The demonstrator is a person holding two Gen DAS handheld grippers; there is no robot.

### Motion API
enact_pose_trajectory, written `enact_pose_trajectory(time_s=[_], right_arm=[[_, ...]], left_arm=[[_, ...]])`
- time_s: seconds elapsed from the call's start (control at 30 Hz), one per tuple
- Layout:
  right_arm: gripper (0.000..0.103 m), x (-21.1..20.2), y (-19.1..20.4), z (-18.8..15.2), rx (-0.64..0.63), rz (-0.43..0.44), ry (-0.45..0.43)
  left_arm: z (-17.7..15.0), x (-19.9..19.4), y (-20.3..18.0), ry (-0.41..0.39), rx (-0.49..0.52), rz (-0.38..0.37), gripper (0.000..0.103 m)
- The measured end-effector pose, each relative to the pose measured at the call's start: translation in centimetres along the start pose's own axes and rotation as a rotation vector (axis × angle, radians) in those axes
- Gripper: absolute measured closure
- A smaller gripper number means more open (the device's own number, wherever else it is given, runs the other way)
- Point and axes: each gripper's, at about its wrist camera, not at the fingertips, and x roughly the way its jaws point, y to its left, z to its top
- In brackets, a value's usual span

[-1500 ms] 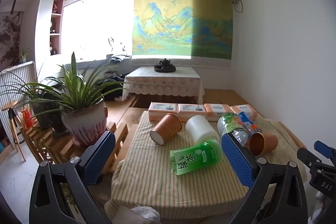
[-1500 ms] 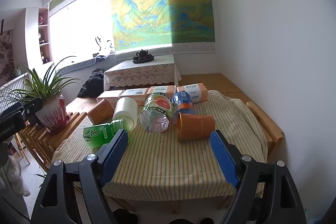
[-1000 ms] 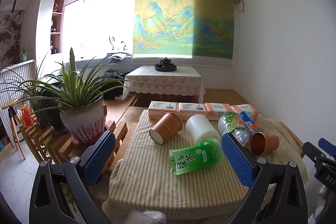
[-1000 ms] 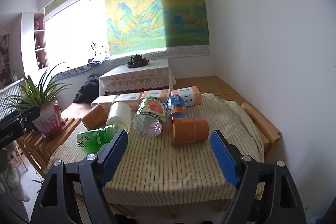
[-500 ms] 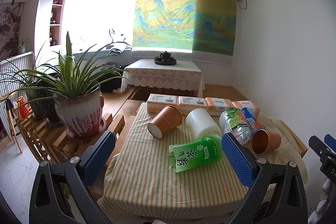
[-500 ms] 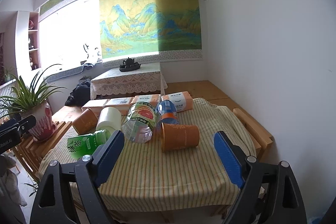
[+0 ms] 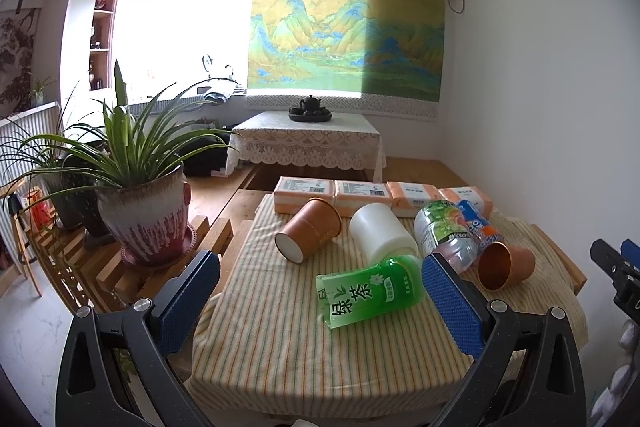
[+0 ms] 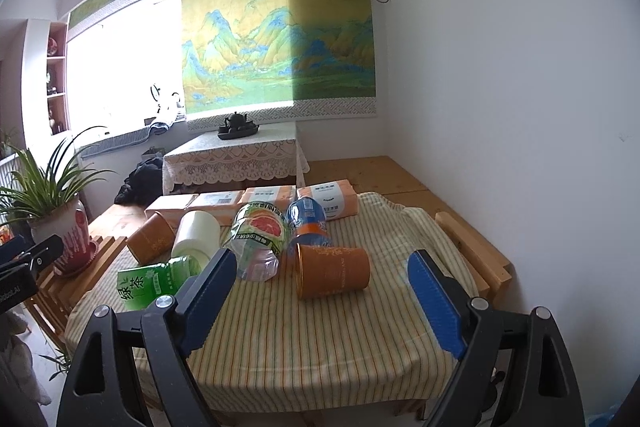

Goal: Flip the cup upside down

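Note:
Several cups lie on their sides on the striped tablecloth (image 7: 280, 339). An orange cup (image 8: 332, 270) rests nearest my right gripper (image 8: 320, 267), which is open and a short way in front of it; the same orange cup (image 7: 505, 265) shows its mouth in the left wrist view. A brown cup (image 7: 309, 235) and a white cup (image 7: 382, 235) lie further back. A green cup with Chinese print (image 7: 372, 289) lies in front of my left gripper (image 7: 320, 281), which is open and holds nothing.
Two plastic bottles (image 8: 260, 231) (image 8: 308, 221) lie among the cups. Tissue packs (image 7: 352, 191) line the table's far edge. A potted plant (image 7: 140, 211) stands on a wooden rack at the left. A white wall is close on the right.
Both grippers have drifted a little closer to the table and the views have shifted slightly. Both stay open. Nothing on the table has moved.

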Motion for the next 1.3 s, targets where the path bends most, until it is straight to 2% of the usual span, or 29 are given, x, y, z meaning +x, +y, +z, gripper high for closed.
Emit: enact_pose_trajectory(time_s=[0.77,1.3], right_arm=[[0.018,0.5,-0.3,0.3,-0.003,-0.015,-0.003],[0.018,4.8,-1.1,1.6,-0.031,-0.028,0.041]], left_arm=[[0.1,0.5,-0.7,0.000,0.018,-0.008,0.001],[-0.2,2.4,-1.4,0.034,0.039,-0.008,0.001]])
